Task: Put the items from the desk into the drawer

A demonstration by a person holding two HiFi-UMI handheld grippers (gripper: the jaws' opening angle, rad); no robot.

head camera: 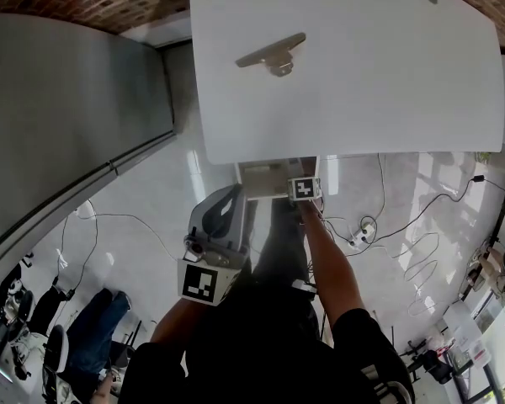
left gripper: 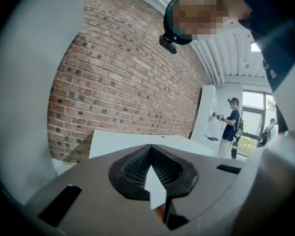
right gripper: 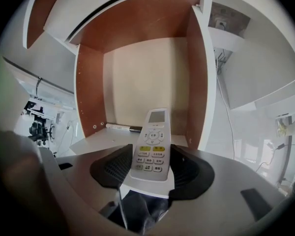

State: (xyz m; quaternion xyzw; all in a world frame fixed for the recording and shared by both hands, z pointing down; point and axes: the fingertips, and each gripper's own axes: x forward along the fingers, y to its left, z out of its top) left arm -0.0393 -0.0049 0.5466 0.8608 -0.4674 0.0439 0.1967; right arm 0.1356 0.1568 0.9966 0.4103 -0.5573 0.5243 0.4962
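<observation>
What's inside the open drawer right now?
A marker pen lies in the drawer, on its pale floor along one end. The remote control clamped in the right gripper covers part of that floor, so anything beneath it is unseen.

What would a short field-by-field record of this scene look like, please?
Open brown-sided wooden drawer: holds a white marker pen with dark cap
Right gripper: fingers shut on a white plastic remote control, held over the drawer
Left gripper: fingers together, nothing seen between them
White desk top: one beige metal object lying on it, kind unclear
</observation>
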